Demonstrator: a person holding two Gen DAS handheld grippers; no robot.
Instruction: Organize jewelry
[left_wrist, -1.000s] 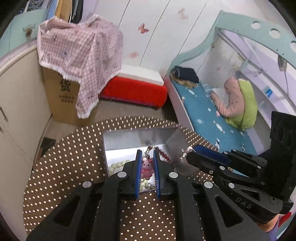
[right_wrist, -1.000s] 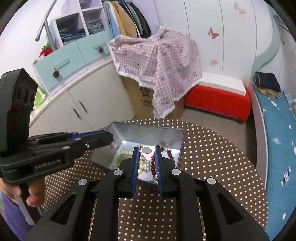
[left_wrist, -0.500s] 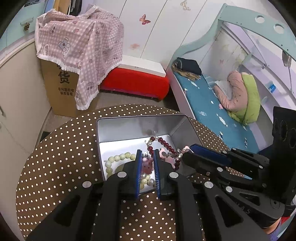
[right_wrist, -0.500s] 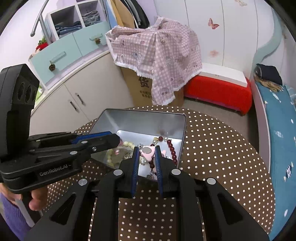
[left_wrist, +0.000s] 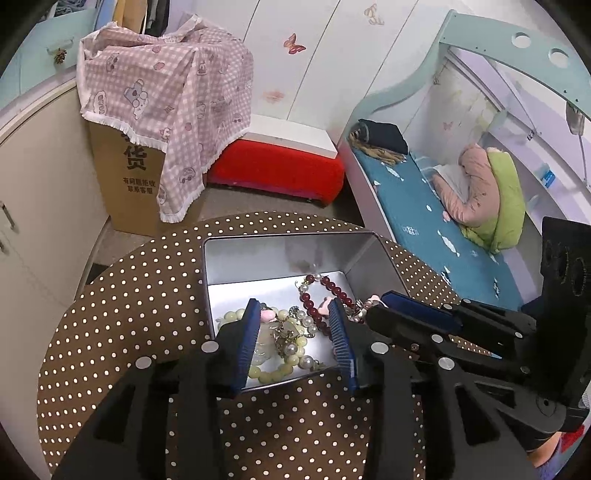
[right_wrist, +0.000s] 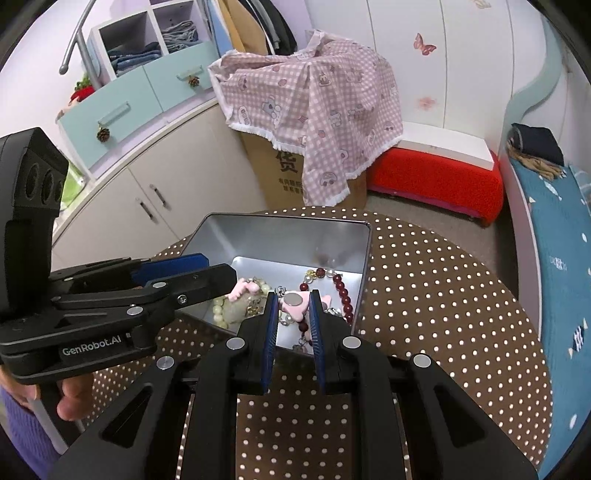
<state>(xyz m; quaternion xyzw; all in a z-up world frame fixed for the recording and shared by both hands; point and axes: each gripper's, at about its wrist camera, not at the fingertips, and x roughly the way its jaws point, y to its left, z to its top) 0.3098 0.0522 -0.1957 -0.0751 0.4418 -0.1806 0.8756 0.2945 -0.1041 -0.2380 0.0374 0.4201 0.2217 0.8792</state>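
An open silver tin (left_wrist: 258, 258) stands on the round dotted table and holds a pale green bead bracelet (left_wrist: 273, 371), a dark red bead bracelet (left_wrist: 314, 306), pearls and a small pink charm (left_wrist: 266, 315). My left gripper (left_wrist: 293, 314) is open over the tin's front part, with nothing between its fingers. My right gripper (right_wrist: 292, 301) is shut on a pink charm with a round metal disc (right_wrist: 293, 300), just above the tin (right_wrist: 280, 243). The pink charm dropped by the left gripper lies by the green beads (right_wrist: 240, 286).
The brown dotted table (right_wrist: 424, 302) has its edge close behind the tin. Past it are a cardboard box under a pink checked cloth (left_wrist: 166, 96), a red bench (left_wrist: 277, 170), cabinets at left and a bed (left_wrist: 424, 206) at right.
My left gripper has opened and let its pink charm fall into the tin. Both grippers came lower and closer to the tin. The right gripper stays shut on its charm.
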